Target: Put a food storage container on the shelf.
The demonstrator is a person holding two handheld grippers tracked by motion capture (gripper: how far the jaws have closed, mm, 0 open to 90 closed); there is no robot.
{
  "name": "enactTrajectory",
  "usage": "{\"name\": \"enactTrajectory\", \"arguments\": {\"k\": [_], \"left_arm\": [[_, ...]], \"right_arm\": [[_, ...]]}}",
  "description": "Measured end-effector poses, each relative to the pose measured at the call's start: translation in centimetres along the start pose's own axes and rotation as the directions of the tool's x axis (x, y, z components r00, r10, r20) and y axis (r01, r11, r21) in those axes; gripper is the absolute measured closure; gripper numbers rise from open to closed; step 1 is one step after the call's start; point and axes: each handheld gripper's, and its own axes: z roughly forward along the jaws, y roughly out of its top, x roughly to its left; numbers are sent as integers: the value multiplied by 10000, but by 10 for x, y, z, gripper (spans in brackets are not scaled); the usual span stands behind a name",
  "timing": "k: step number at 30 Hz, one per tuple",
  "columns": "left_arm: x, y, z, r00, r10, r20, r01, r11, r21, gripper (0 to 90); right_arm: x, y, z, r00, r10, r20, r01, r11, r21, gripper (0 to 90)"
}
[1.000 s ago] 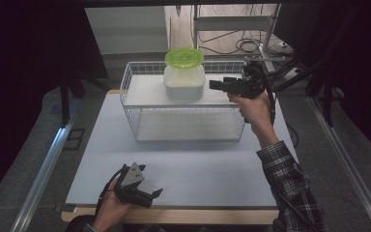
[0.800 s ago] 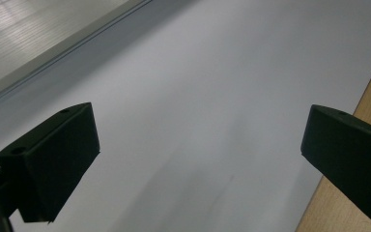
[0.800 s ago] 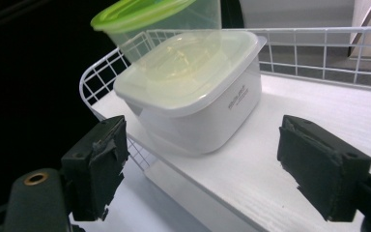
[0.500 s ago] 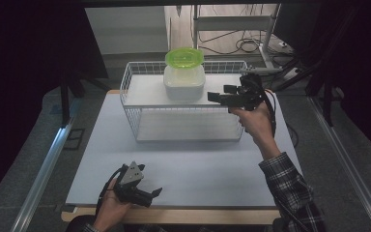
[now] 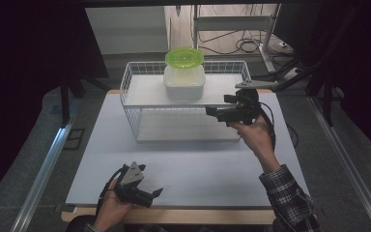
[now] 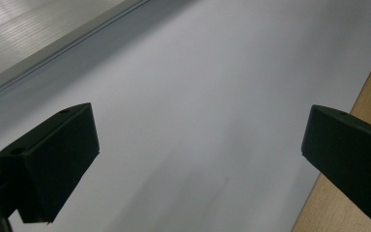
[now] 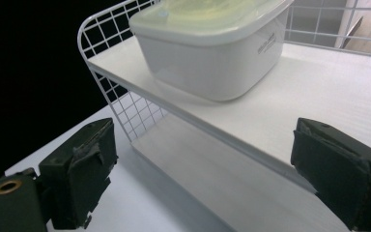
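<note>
The white lidded plastic box (image 5: 184, 82) sits on the white wire rack's (image 5: 140, 121) top shelf, upper centre. The right gripper (image 5: 211, 110), jaws just widened, holds nothing; the left gripper (image 5: 157, 193), lower left, gapes empty.

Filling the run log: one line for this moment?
right gripper: open, empty, jaws just opening, beside white container on wire rack | left gripper: open, empty

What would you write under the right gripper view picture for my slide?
Open claw facing a white box on the top shelf of a wire rack.
</note>
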Motion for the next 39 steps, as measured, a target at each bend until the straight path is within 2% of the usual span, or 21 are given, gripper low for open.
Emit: {"name": "enactTrajectory", "arguments": {"k": [4, 11, 19, 26, 39], "left_arm": [[0, 0, 0, 10000, 74, -40, -74, 10000, 16, 0], [-1, 0, 0, 9999, 125, -85, -125, 9999, 30, 0], [-1, 0, 1, 9999, 143, -86, -143, 9999, 40, 0], [-1, 0, 1, 9999, 128, -70, -128, 9999, 48, 0], [-1, -1, 0, 9998, 214, -45, -214, 9997, 66, 0]], "right_arm": [[6, -11, 1, 9988, -411, 262, 410, 9991, 52, 77], [9, -23, 4, 9979, -594, 262, 592, 9982, 87, 72], [10, -40, 5, 9975, -638, 317, 637, 9980, 57, 59], [9, -54, 8, 9973, -660, 334, 650, 9974, 312, 50], [14, -69, -4, 9964, -799, 282, 790, 9964, 320, 31]]}}
